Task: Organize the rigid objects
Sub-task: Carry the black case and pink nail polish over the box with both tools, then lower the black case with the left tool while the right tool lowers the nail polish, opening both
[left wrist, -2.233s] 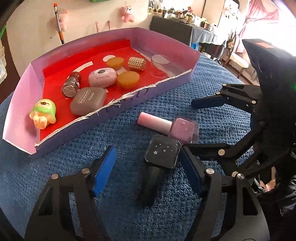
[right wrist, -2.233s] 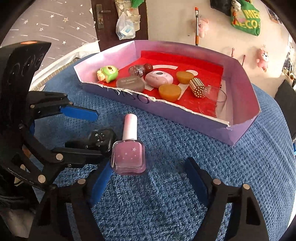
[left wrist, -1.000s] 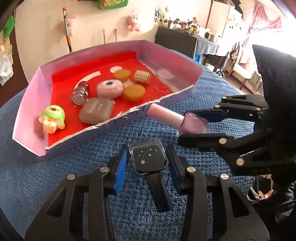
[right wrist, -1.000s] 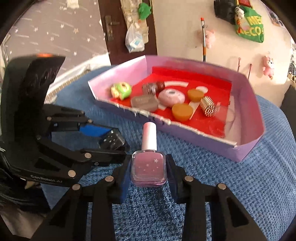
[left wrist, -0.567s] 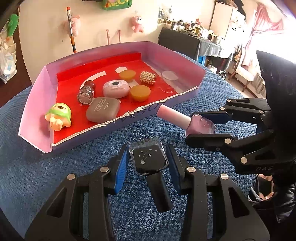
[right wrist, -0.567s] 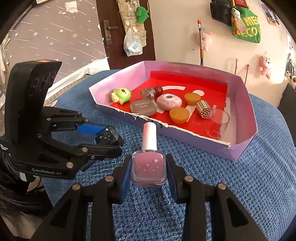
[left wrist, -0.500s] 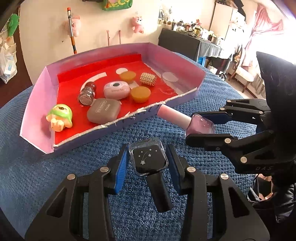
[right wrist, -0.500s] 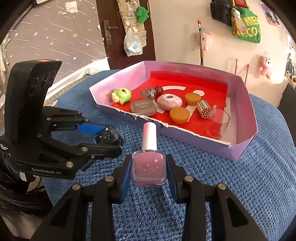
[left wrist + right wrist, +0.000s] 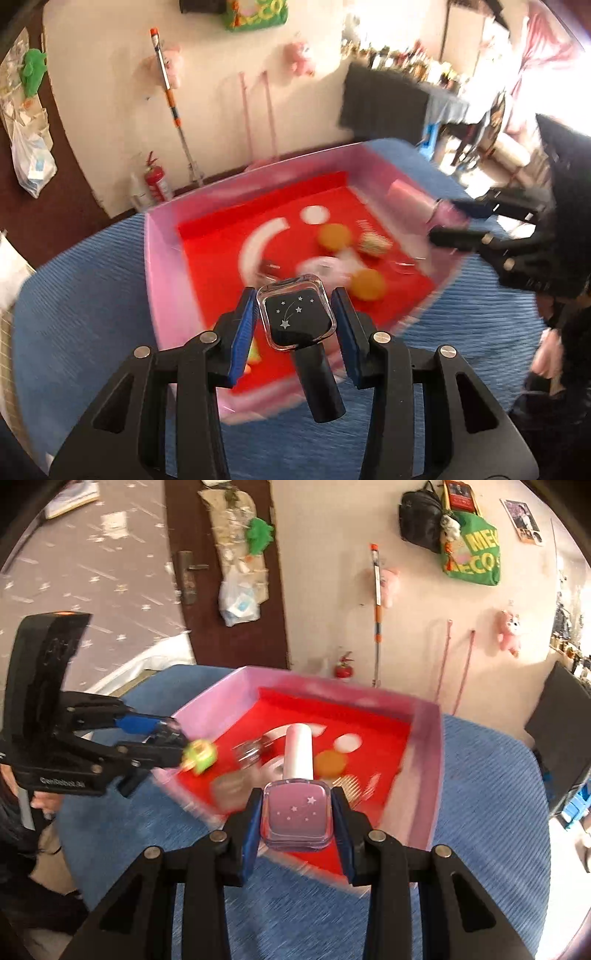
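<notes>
My left gripper [image 9: 297,319] is shut on a black nail polish bottle [image 9: 296,316] with white stars, held in the air above the near side of the pink tray [image 9: 162,266] with a red floor. My right gripper [image 9: 295,816] is shut on a pink nail polish bottle [image 9: 295,818] with a white cap, held above the tray's near wall [image 9: 432,794]. The right gripper also shows in the left wrist view [image 9: 452,223], and the left gripper in the right wrist view [image 9: 162,734]. Both views are blurred by motion.
The tray holds two orange discs [image 9: 334,236], a studded gold cylinder [image 9: 373,242], a green toy [image 9: 199,757], a grey case [image 9: 231,788] and a small jar [image 9: 249,753]. It sits on a blue textured cloth [image 9: 74,317]. A wall with hanging toys stands behind.
Both grippers have risen and moved forward with their bottles, from above the blue cloth to above the tray. The tray's contents now lie below and just ahead of the bottles.
</notes>
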Demonstrator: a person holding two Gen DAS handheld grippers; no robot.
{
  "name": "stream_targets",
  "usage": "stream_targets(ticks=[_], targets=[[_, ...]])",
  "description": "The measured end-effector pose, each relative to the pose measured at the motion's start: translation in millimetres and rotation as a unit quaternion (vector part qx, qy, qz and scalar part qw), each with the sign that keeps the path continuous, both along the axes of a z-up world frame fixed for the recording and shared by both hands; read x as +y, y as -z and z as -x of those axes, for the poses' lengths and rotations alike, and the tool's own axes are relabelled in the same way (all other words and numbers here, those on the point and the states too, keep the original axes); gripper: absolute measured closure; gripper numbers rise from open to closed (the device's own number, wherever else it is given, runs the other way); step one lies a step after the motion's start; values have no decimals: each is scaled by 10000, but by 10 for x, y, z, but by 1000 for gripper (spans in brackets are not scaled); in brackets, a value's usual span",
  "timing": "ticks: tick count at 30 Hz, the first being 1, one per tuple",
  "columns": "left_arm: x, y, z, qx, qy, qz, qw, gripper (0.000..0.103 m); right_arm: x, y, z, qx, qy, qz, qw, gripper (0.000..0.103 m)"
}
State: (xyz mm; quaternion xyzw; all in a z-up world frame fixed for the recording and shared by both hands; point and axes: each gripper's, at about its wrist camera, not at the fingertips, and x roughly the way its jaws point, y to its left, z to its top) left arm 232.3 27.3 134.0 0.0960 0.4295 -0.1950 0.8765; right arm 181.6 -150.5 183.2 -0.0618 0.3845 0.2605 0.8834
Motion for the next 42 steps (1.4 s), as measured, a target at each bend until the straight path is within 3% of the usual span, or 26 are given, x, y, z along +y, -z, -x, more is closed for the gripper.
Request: stream_targets(ticks=[6,14,21,33,42], targets=[[124,209,-634,584,-256,-498,9967,64,55,98,-704,356,201,570,9975,65],[41,555,-1049,987,-278,-1017,9895,64,170,456,-1296,888,325,1157,9888,65],[-31,704,-1211,1055,-294,-1334,9850,64,259,591,-1435,1054,286,1456,9833,65],[-137,819,-1250,1238,-332,-1421,9815,64,362,758,-1532,1270,213,1965,9720,65],[-91,802,-1297,1305,-421,-1271,9824,64,406,875,-1556,1474,148,2216,9638,65]])
